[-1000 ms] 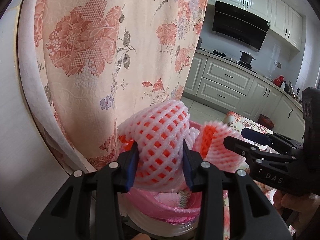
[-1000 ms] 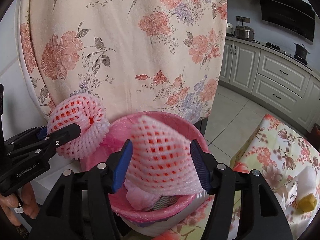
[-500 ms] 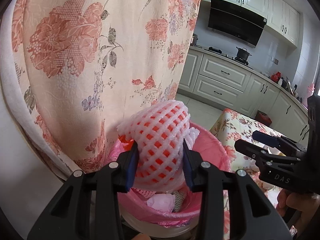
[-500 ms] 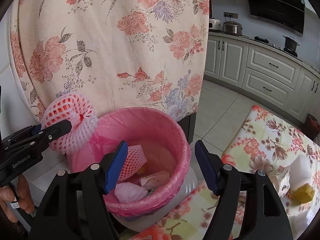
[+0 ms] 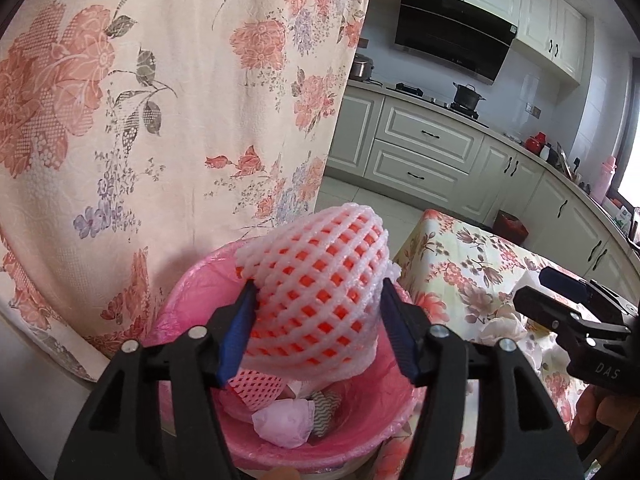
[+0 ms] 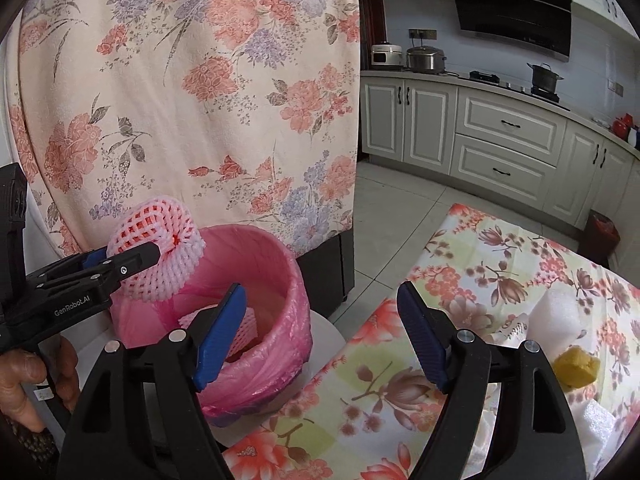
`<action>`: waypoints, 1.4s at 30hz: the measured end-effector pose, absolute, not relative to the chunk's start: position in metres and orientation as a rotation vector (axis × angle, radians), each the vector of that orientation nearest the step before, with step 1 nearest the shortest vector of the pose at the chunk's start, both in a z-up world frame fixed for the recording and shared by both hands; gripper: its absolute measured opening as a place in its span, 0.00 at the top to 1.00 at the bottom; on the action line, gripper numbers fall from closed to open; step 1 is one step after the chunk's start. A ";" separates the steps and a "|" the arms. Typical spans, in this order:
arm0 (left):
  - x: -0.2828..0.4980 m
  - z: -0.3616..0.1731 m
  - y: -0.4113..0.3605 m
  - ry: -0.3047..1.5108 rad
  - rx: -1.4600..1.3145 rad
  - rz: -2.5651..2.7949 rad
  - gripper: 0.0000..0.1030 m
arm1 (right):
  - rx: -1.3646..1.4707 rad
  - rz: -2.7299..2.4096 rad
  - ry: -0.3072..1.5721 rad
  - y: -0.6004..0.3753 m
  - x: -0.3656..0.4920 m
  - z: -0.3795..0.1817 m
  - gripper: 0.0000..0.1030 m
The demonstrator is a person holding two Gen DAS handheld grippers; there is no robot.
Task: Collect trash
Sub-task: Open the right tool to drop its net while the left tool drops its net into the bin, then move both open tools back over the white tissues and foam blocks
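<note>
Over the pink-lined bin (image 5: pixel 248 432), the left gripper (image 5: pixel 316 332) fingers are opening around the foam net (image 5: pixel 316 296); let it drop straight in. Right gripper (image 6: pixel 320 340) fingers are opening, empty.

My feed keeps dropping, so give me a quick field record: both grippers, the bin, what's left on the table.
left gripper: jaws opening, foam fruit net between them, above the bin
right gripper: jaws opening, nothing between them
bin: pink liner, holds another foam net and wrappers
table: yellow lump, white foam pieces remain

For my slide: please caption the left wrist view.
Left gripper opening around a foam net above the pink-lined bin.
</note>
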State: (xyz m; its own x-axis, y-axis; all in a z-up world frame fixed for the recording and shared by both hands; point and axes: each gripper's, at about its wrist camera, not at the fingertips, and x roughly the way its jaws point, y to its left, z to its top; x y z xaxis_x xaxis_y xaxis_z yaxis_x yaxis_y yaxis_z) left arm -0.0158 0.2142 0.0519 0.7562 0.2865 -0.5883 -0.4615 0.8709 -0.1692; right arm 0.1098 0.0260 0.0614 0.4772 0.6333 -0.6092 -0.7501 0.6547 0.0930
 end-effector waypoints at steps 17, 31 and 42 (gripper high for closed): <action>-0.014 0.052 0.197 0.599 -0.284 0.386 0.30 | -0.179 0.795 0.680 -0.017 0.114 0.045 0.26; 0.006 0.052 0.149 0.626 -0.226 0.307 0.30 | -0.132 0.663 0.669 -0.100 0.131 0.042 0.24; 0.032 0.041 0.088 0.664 -0.167 0.201 0.29 | -0.104 0.527 0.691 -0.177 0.148 0.024 0.23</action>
